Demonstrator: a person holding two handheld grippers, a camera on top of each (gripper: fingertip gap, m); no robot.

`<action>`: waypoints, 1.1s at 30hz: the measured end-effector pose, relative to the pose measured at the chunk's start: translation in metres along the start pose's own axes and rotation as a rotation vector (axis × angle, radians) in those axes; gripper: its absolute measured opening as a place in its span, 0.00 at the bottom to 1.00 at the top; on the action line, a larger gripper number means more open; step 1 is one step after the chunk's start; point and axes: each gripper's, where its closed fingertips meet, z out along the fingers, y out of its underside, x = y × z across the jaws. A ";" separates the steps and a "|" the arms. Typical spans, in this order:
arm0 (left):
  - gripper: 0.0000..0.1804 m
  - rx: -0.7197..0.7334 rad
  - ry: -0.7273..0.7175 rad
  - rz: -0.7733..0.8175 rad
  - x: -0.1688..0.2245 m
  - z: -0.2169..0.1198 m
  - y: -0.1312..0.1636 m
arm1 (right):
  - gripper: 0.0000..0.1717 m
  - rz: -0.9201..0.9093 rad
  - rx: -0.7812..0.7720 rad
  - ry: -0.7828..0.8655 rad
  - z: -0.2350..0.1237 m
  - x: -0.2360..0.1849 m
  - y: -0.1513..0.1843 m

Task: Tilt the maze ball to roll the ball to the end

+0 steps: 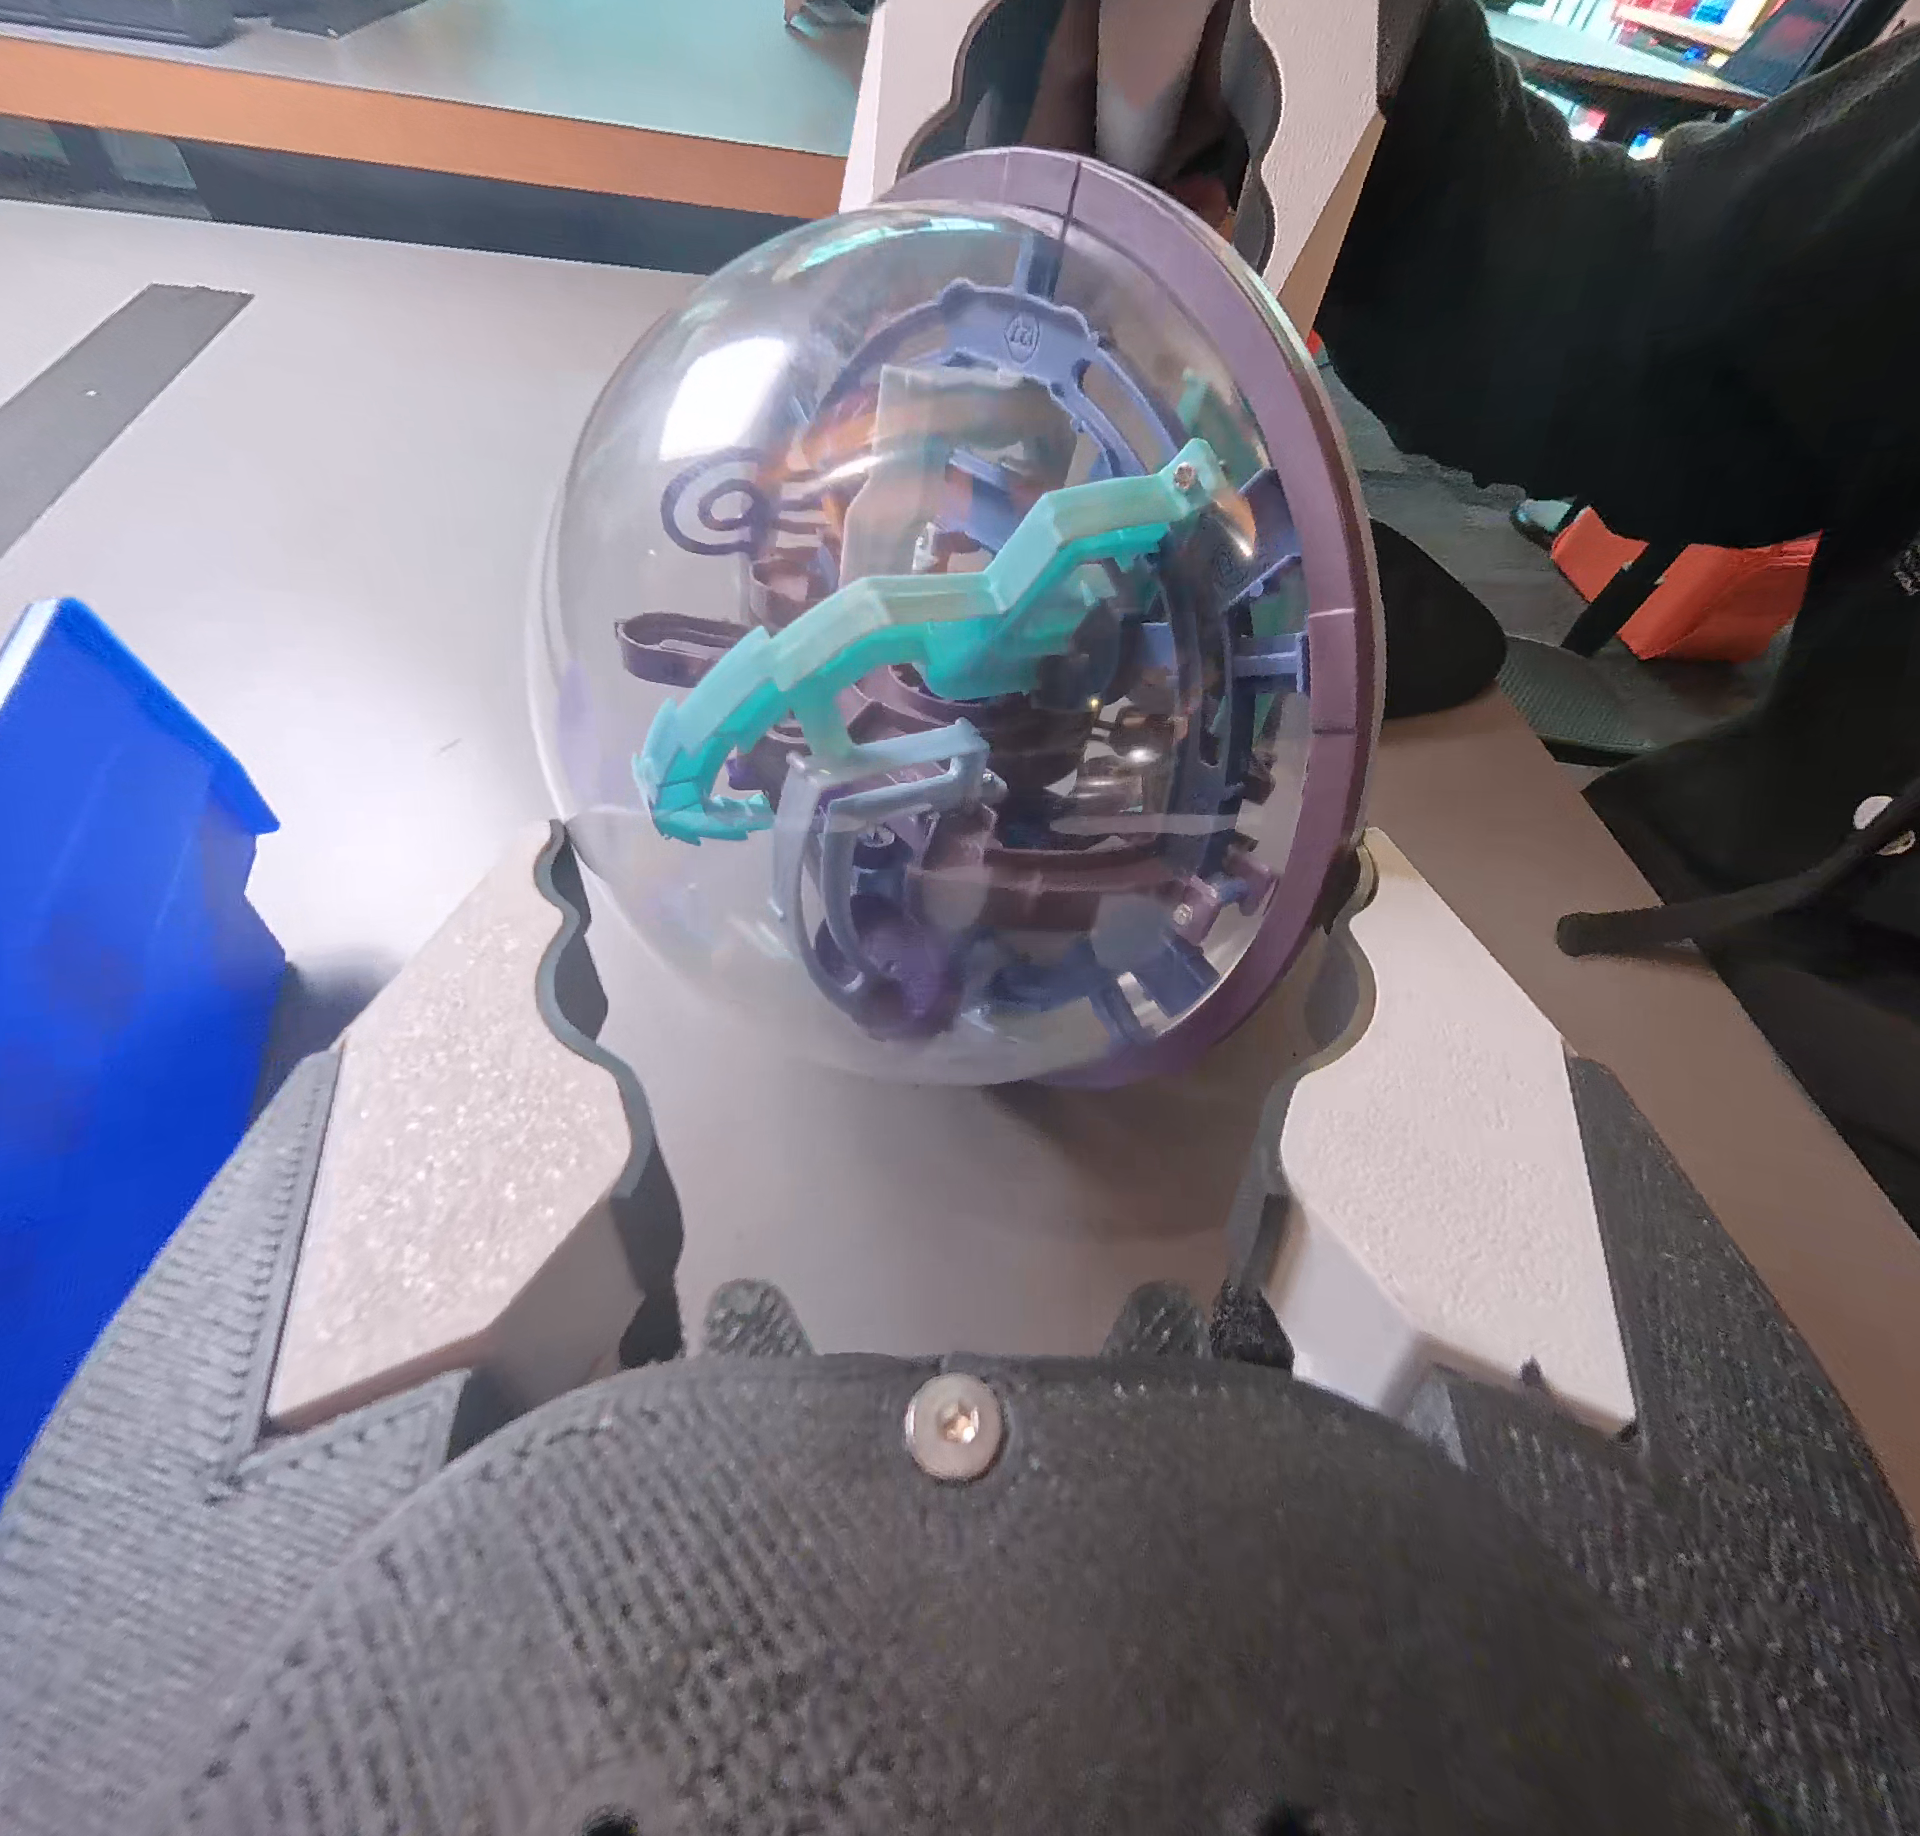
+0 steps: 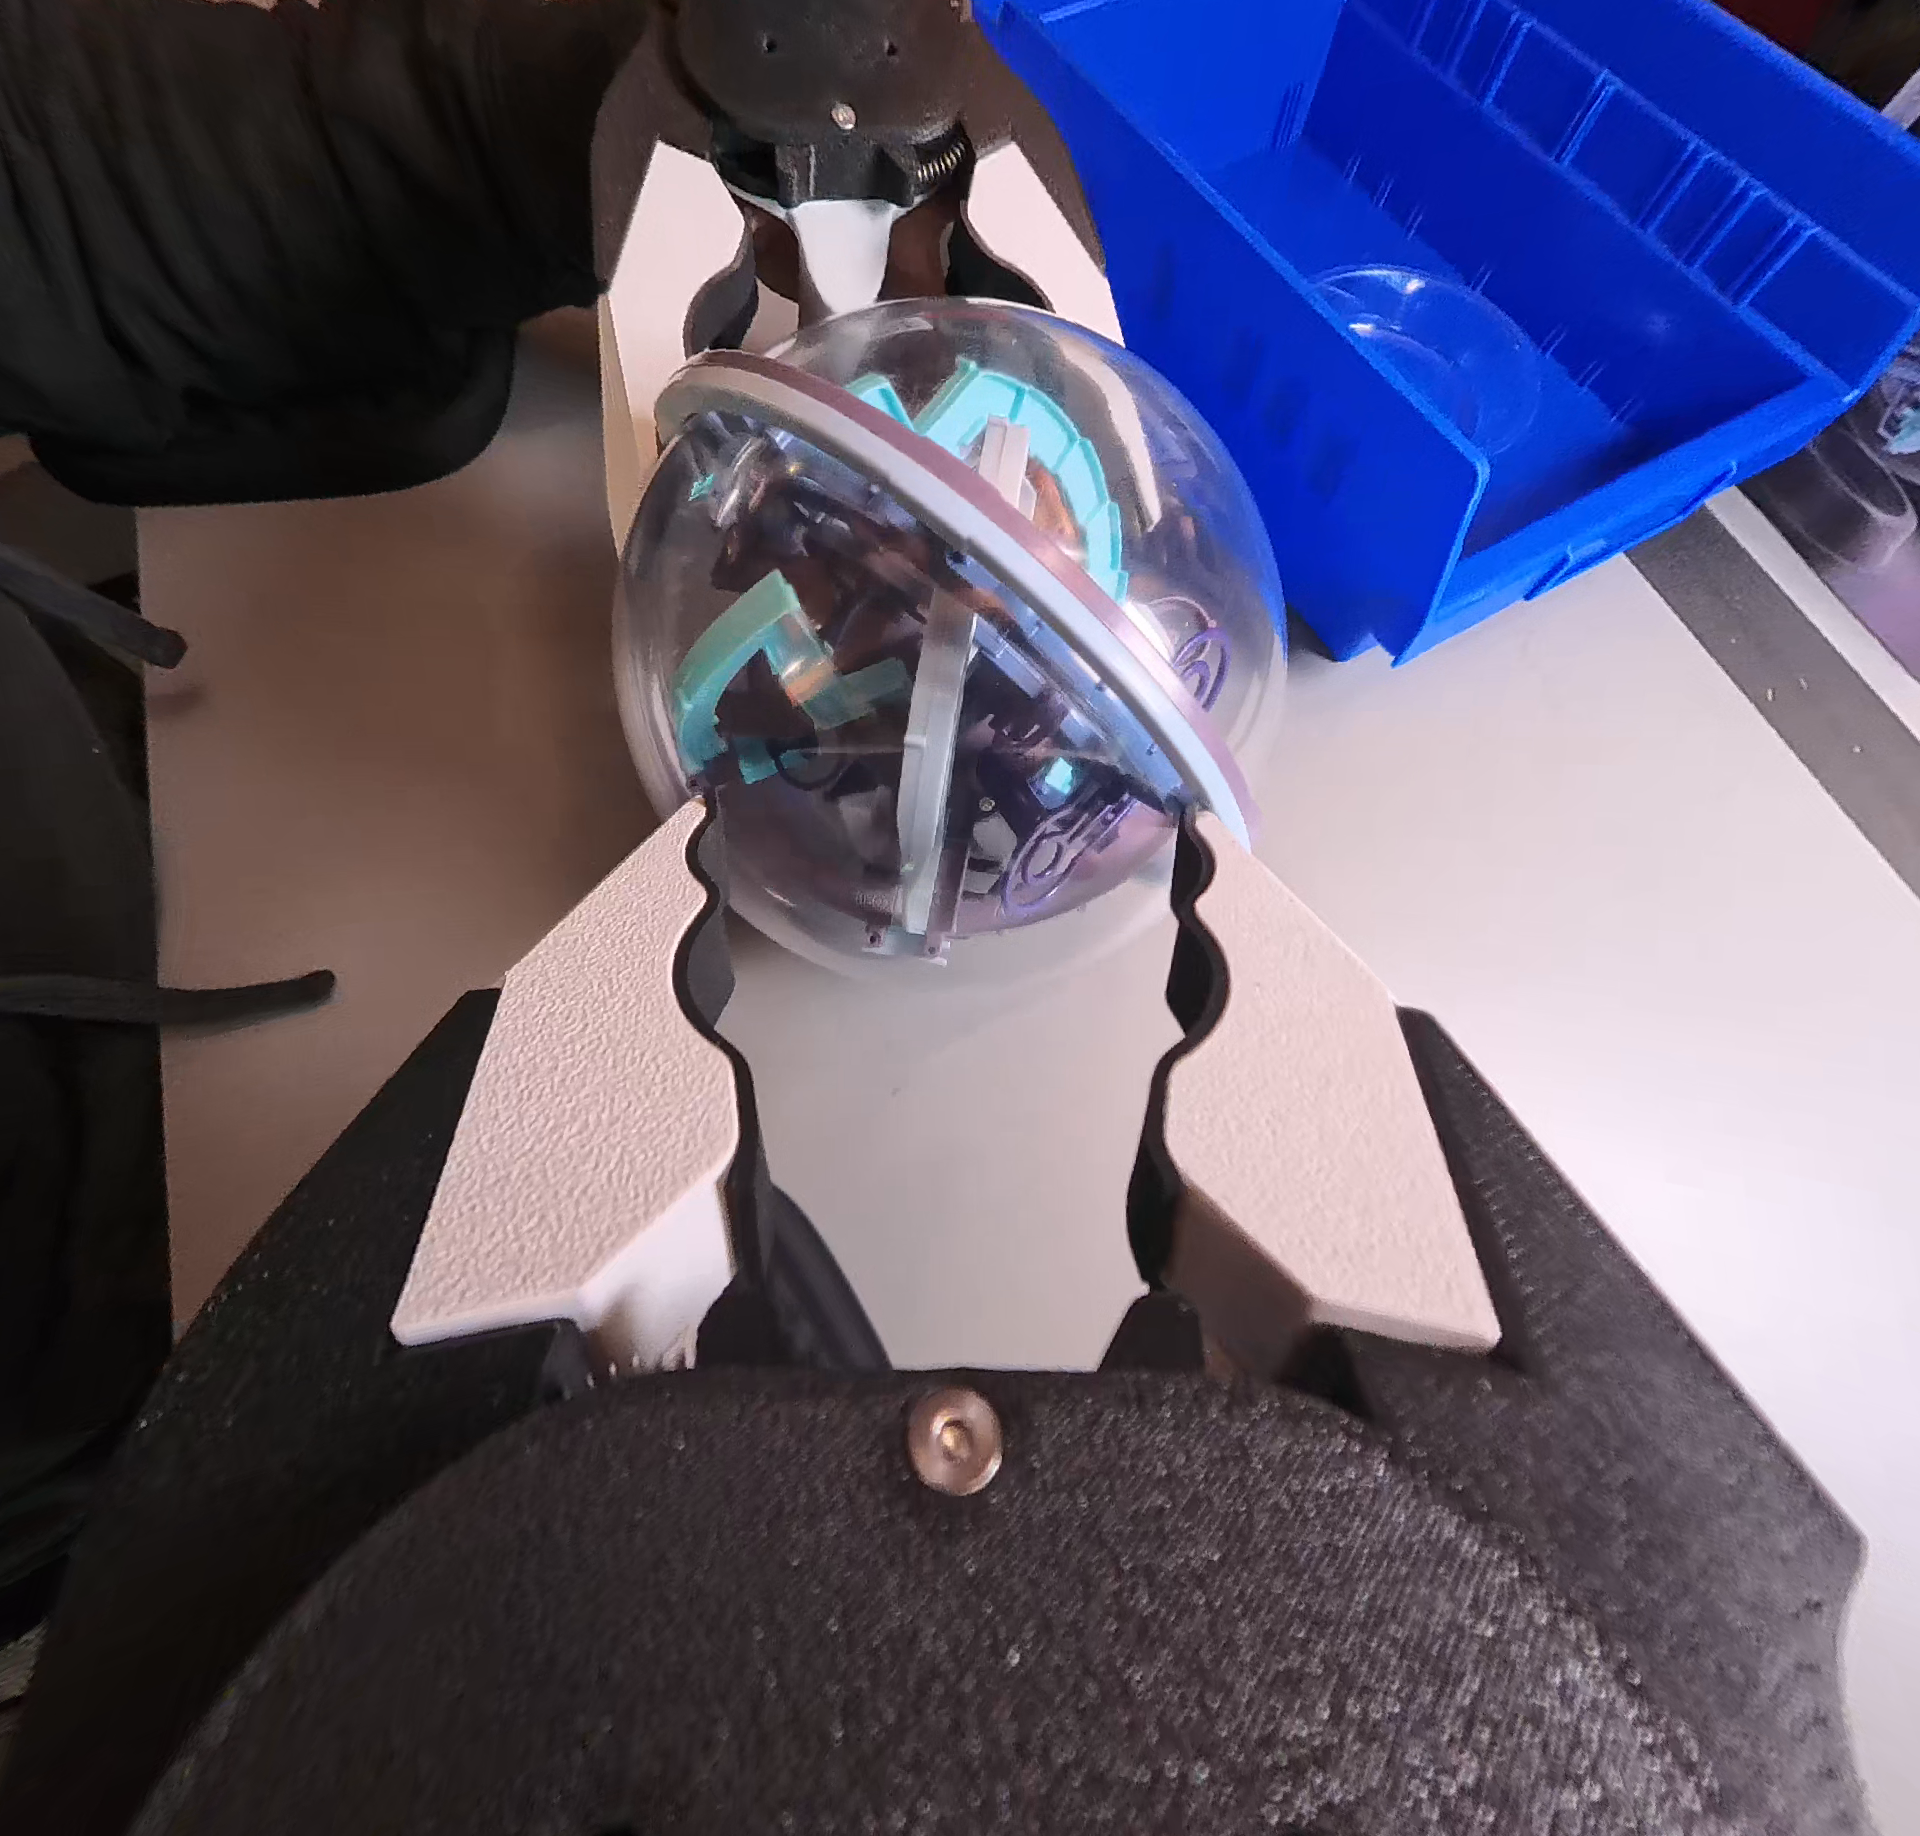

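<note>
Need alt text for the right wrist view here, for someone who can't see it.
A clear maze ball with teal and purple tracks sits on a pale table, between the fingertips of the right gripper in the foreground and the left gripper opposite. A blue bin stands at upper right.

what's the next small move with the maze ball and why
Probably close both grippers a touch to firm the hold before tilting. The maze ball sits on the table, tilted on its purple ring, between the left gripper and the right gripper. Fingertips meet only its lower edges, so whether either grips firmly is unclear.
</note>
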 end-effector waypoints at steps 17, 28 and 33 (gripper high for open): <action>0.77 -0.168 0.041 0.022 0.009 0.018 0.034 | 0.50 -0.118 0.055 -0.043 0.000 -0.006 -0.029; 0.65 -0.152 0.135 -0.003 0.018 -0.001 0.034 | 0.49 -0.191 0.116 -0.042 -0.012 -0.021 -0.019; 0.73 0.033 0.085 0.067 0.012 0.003 0.002 | 0.49 -0.220 0.126 -0.033 -0.016 -0.024 -0.015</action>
